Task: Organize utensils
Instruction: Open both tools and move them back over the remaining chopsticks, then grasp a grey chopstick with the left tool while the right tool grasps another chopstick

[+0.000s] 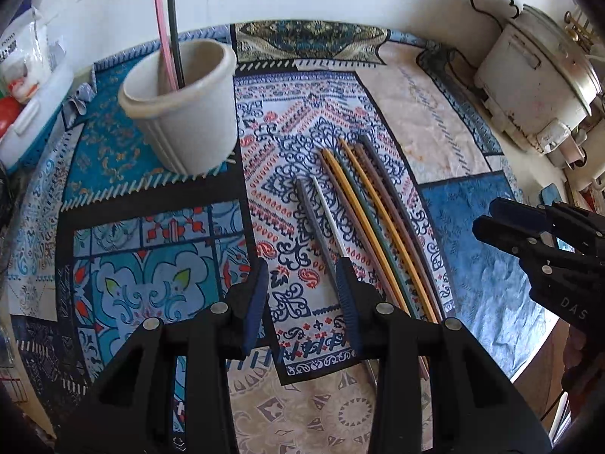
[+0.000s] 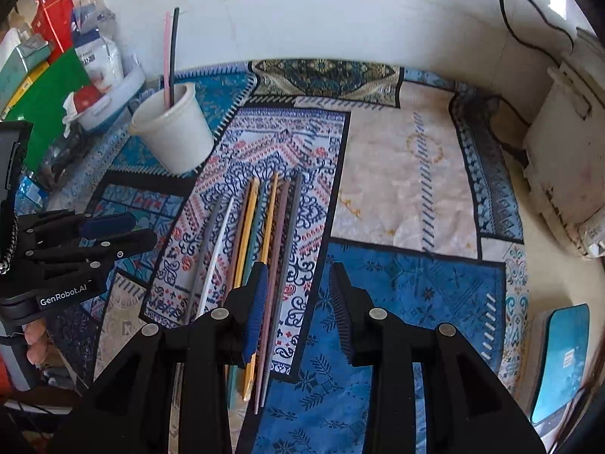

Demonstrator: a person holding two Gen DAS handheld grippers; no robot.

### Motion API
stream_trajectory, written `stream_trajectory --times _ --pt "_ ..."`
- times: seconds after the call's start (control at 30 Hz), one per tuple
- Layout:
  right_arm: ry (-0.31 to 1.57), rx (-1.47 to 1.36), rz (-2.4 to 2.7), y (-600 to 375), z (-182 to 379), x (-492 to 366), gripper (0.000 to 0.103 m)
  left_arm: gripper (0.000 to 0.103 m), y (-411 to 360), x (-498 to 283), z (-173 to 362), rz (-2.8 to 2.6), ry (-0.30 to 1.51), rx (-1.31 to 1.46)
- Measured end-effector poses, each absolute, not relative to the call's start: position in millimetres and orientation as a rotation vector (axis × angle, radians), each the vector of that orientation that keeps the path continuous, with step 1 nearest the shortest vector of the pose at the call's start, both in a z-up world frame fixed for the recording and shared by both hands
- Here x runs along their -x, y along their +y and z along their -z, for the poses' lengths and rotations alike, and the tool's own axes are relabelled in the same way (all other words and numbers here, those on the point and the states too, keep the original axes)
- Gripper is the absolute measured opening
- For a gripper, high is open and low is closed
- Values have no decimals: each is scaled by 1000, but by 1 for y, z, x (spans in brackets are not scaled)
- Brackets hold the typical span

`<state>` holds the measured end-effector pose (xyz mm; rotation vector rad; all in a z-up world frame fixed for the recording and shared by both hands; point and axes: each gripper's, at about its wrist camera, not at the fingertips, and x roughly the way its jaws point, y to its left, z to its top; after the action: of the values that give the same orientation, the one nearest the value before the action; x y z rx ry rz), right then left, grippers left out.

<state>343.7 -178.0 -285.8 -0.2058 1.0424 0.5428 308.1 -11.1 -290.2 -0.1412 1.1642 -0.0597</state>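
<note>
Several chopsticks (image 1: 363, 204) lie side by side on a patterned cloth (image 1: 159, 249): grey, white, orange, green, yellow, mauve and dark grey. A cream cup (image 1: 181, 109) stands behind them to the left, with a pink and a black stick upright in it. My left gripper (image 1: 302, 276) hovers open over the cloth, its right finger just above the near ends of the grey and white sticks. My right gripper (image 2: 298, 276) is open too. The mauve and dark grey chopsticks (image 2: 281, 234) lie on the cloth below its gap, close to its left pad, untouched. Each gripper shows in the other's view: right gripper (image 1: 484, 215), left gripper (image 2: 140, 229).
A worn white rice cooker (image 1: 529, 87) with a black cable (image 2: 529, 26) stands at the back right. A white tub (image 1: 34, 113) of packets and a green board (image 2: 49, 102) crowd the left. A blue pad (image 2: 563, 359) lies at the right edge. A white wall closes the back.
</note>
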Motion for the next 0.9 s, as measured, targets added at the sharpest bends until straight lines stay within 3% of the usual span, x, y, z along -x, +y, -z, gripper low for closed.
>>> stream_trajectory --times 0.33,0.47,0.63,0.9 --pt "1158 214 -574 -165 334 -356 30 36 -28 -312 323 97 1233 115" --pt "1146 208 -581 -162 336 -362 30 23 -30 -318 330 104 1238 108" --pt "1147 187 -580 -160 336 -371 20 7 -27 -323 331 83 1227 93" --pt "1170 213 -587 -159 338 -380 7 6 -3 -325 330 78 1243 77"
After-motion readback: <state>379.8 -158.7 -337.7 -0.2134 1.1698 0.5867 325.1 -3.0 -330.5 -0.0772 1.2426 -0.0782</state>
